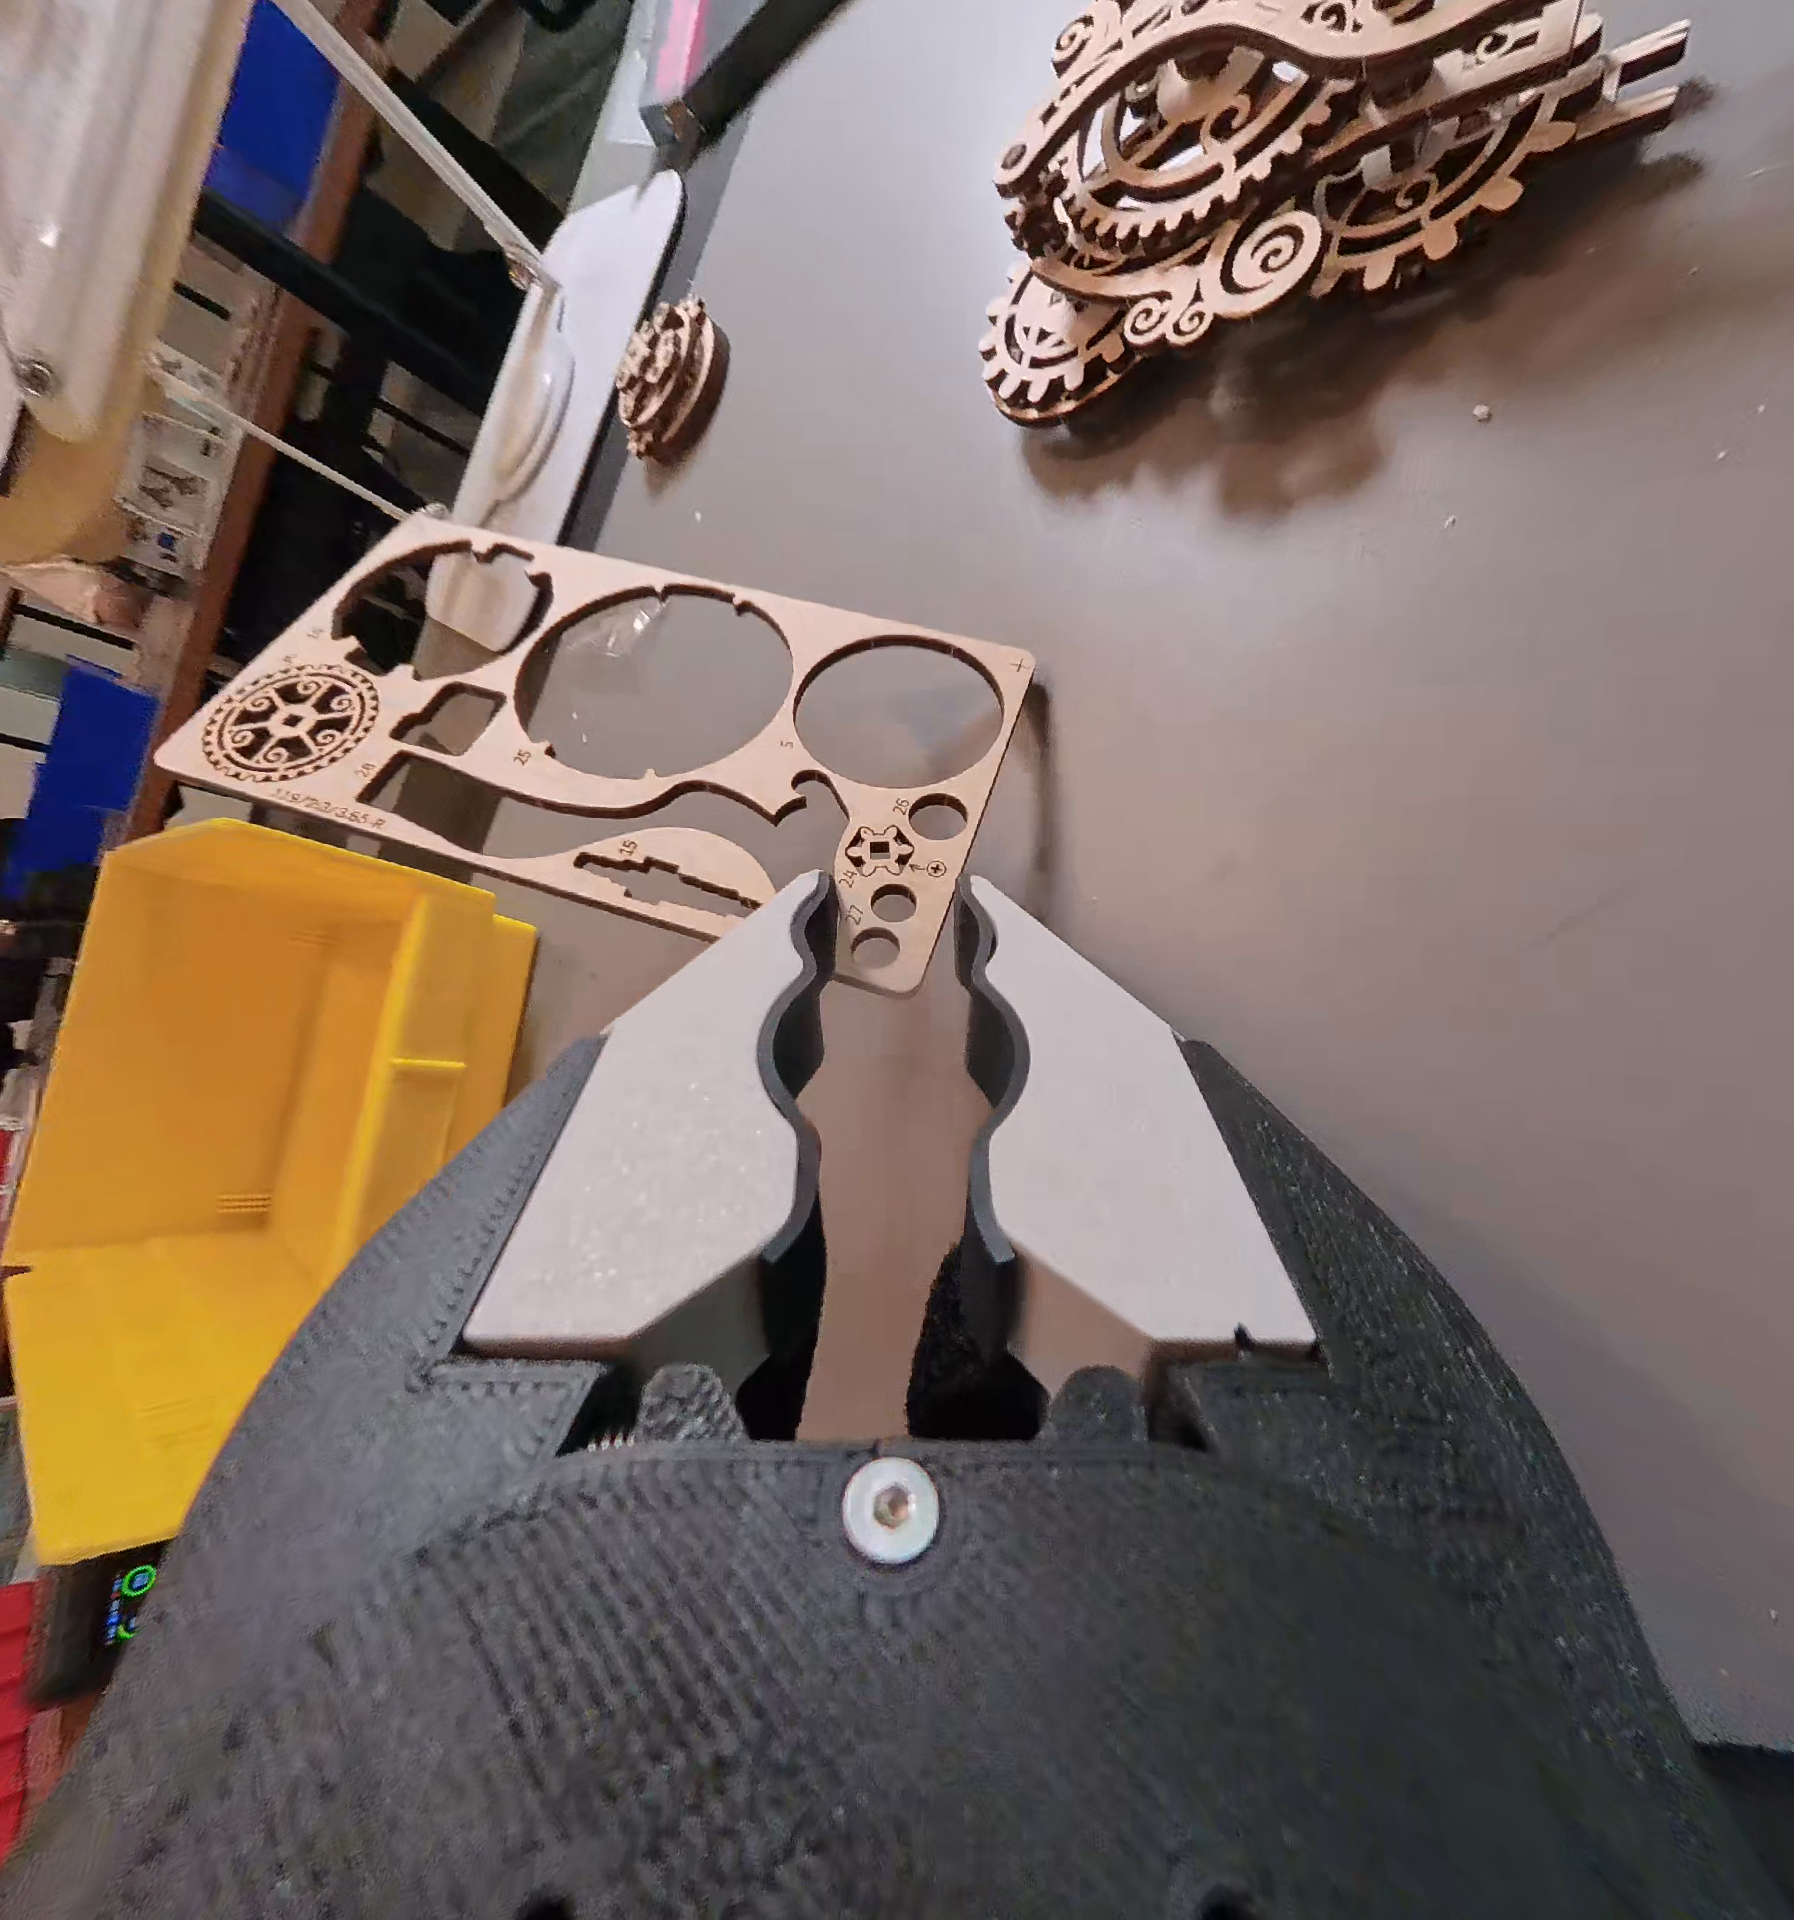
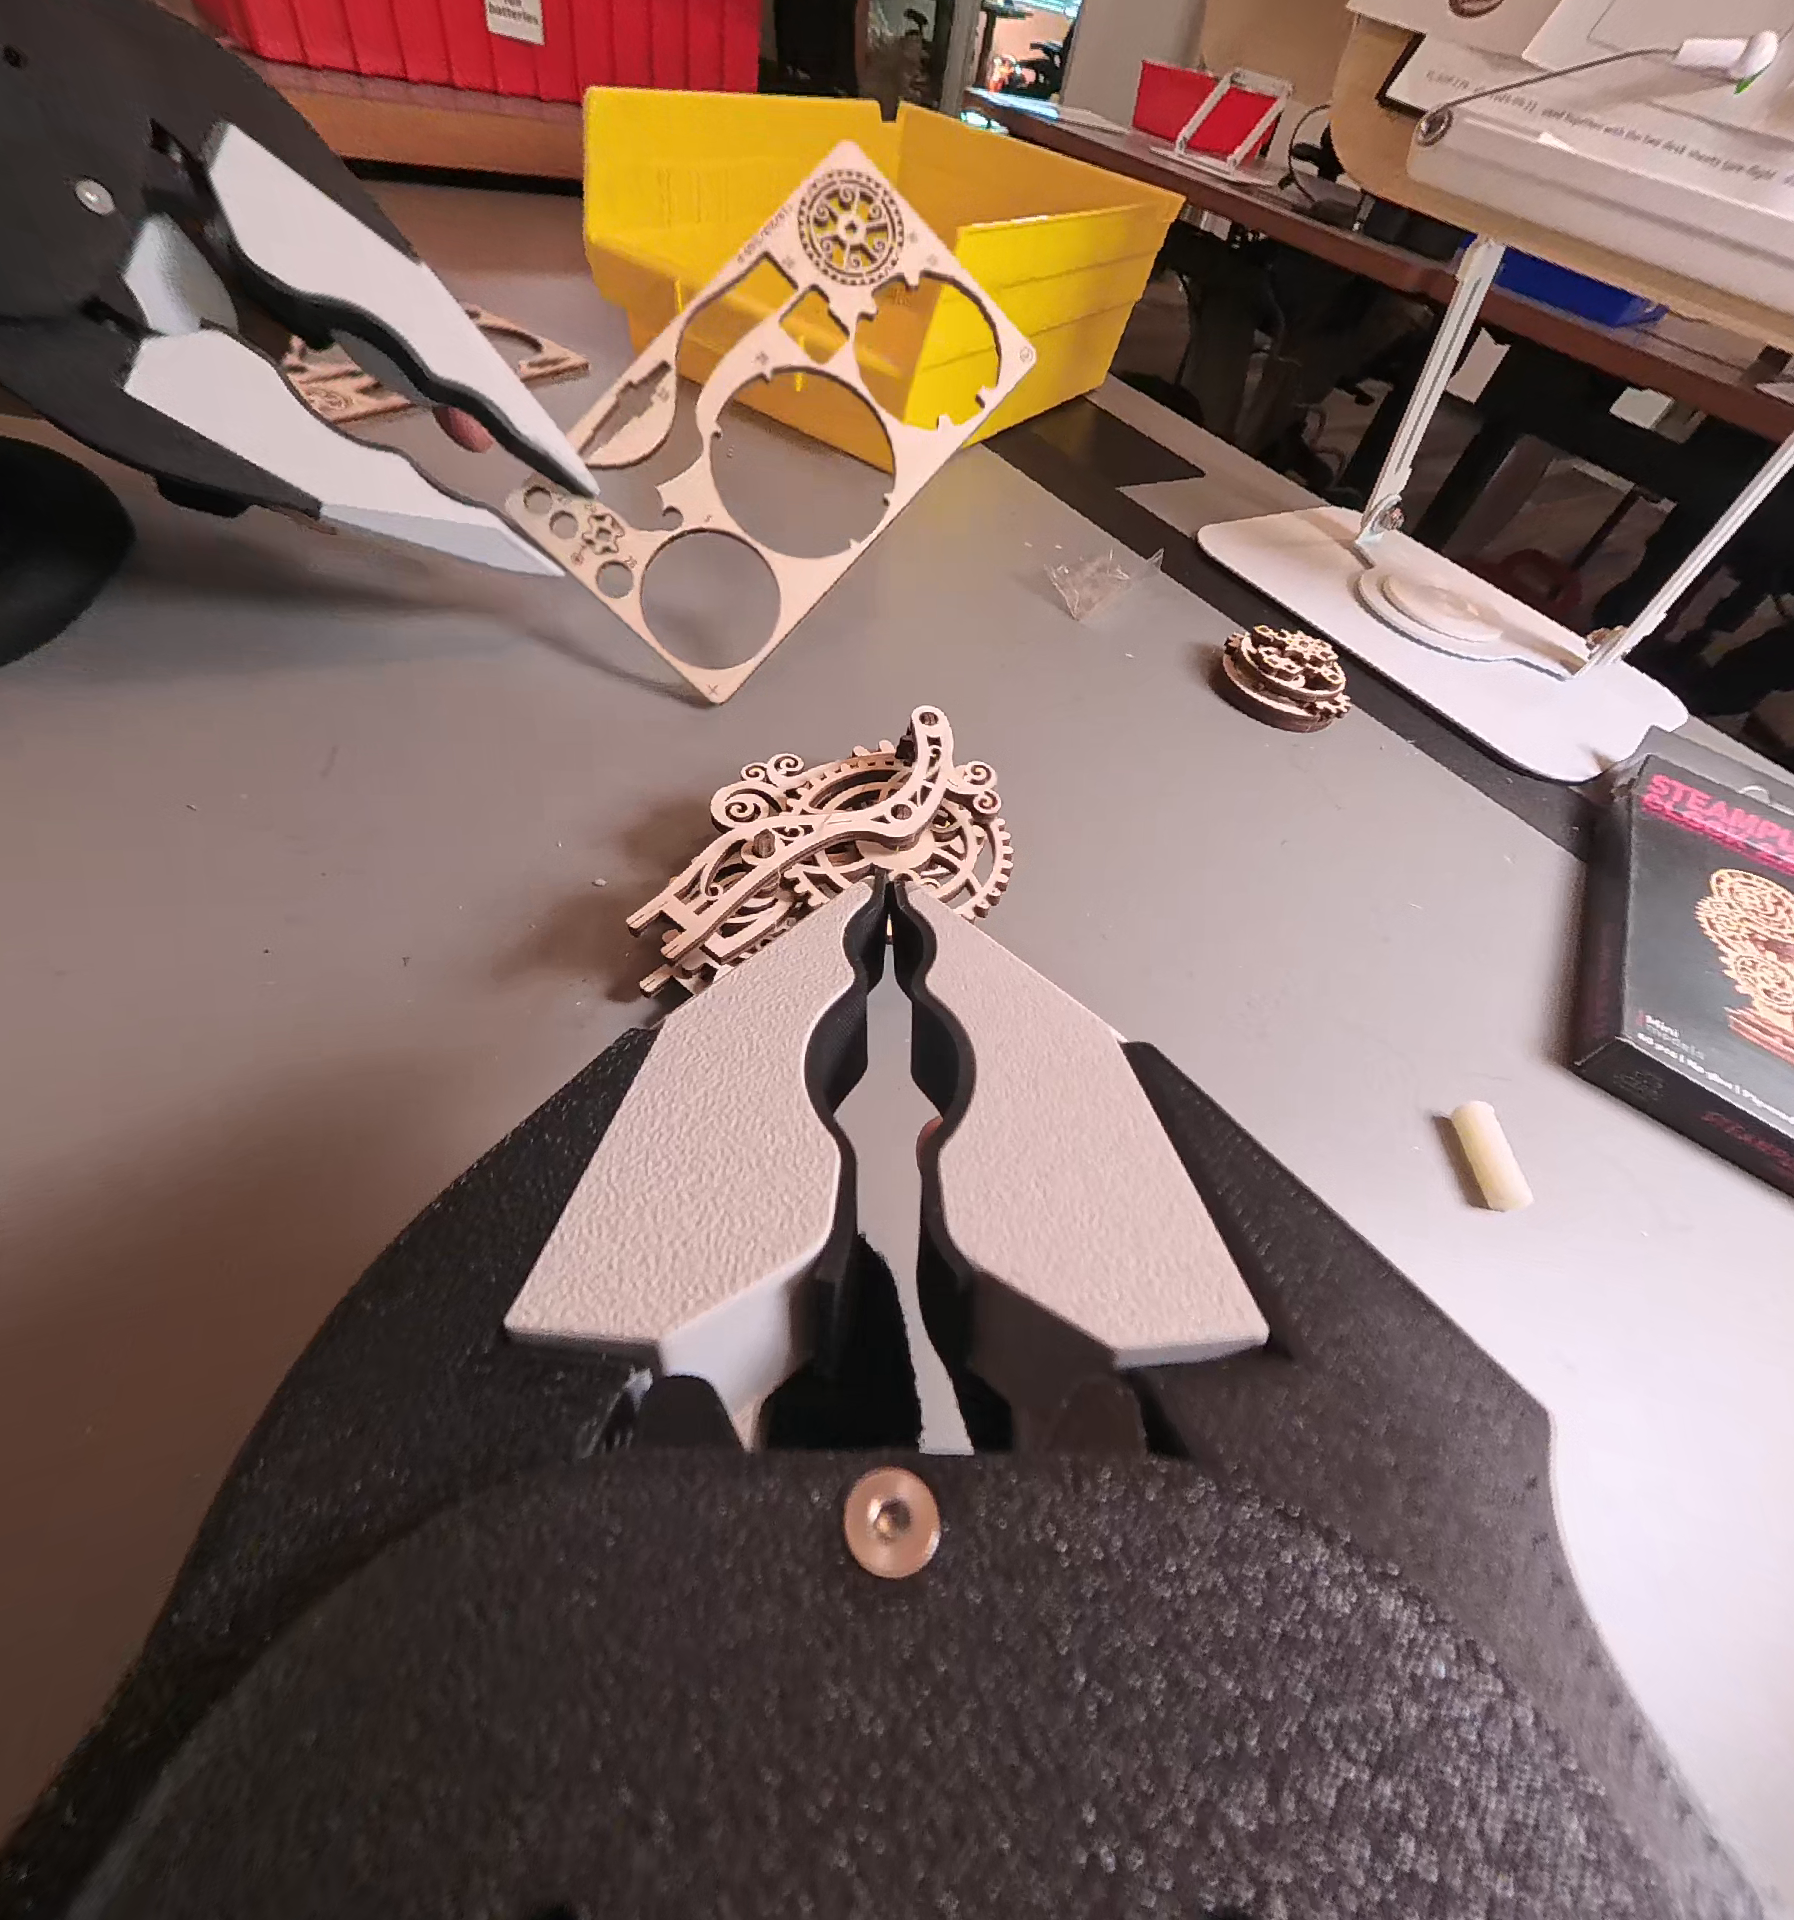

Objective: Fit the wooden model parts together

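Note:
My left gripper (image 1: pixel 893 904) is shut on the narrow corner of a thin wooden parts sheet (image 1: pixel 799 753), its pads against the corner's two edges. The sheet has large round cutouts and one gear (image 1: pixel 290 722) left in it. The right wrist view shows this gripper (image 2: pixel 566 525) holding the sheet (image 2: pixel 708 681) tilted above the grey table. My right gripper (image 2: pixel 888 896) is shut, its tips at the near edge of the assembled wooden gear model (image 2: pixel 851 831), which lies flat on the table. In the left wrist view the model (image 1: pixel 1288 187) lies at the top right.
A yellow bin (image 2: pixel 1028 270) stands behind the sheet. A small wooden gear stack (image 2: pixel 1288 681) sits to the right, near a white stand base (image 2: pixel 1392 613). A dark kit box (image 2: pixel 1724 987) and a pale stick (image 2: pixel 1490 1153) lie at the right. Another wooden sheet (image 2: pixel 550 358) lies under the left gripper. My hands' fingertips stand some 20 centimeters from each other. Measured from the fingertips, the pale stick (image 2: pixel 1490 1153) is 15 centimeters or so from the right gripper and 30 centimeters from the left.

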`<action>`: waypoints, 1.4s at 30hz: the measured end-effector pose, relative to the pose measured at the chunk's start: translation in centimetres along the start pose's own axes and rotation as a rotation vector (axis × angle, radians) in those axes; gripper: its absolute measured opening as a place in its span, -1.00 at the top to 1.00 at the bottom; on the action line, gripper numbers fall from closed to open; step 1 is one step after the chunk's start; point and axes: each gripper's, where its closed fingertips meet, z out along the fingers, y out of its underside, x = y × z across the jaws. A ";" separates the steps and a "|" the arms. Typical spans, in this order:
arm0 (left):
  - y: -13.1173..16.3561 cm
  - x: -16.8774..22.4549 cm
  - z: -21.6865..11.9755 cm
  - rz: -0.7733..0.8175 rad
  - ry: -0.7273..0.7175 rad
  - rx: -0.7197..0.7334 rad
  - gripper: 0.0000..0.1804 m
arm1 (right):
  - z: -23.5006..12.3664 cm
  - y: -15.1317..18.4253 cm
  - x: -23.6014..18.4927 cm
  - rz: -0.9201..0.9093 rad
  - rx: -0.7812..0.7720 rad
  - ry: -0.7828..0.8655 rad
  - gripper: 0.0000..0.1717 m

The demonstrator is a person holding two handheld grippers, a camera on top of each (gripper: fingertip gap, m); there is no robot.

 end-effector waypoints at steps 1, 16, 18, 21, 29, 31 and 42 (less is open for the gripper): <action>-0.2 -0.2 -0.1 0.007 -0.018 0.006 0.77 | 0.0 0.0 0.0 -0.002 0.000 -0.001 1.00; -4.6 -3.1 -3.7 -0.005 -0.186 0.282 0.77 | -0.3 -0.8 -0.5 -0.019 0.031 -0.012 1.00; -5.3 -3.2 -4.3 -0.010 -0.195 0.325 0.77 | -0.5 -1.2 -0.7 0.007 0.058 -0.032 1.00; -6.5 -3.1 -5.2 -0.015 -0.200 0.394 0.77 | -0.9 -2.4 -1.1 0.064 0.118 -0.080 0.97; -9.0 -2.1 -6.5 -0.038 -0.166 0.517 0.78 | -1.7 -4.5 -2.1 0.218 0.222 -0.203 0.83; -9.5 -1.7 -6.7 -0.044 -0.152 0.535 0.78 | -1.8 -4.8 -2.4 0.236 0.235 -0.224 0.82; -12.0 0.5 -7.0 -0.064 -0.067 0.596 0.78 | -1.4 -6.6 -4.2 0.447 0.282 -0.358 0.77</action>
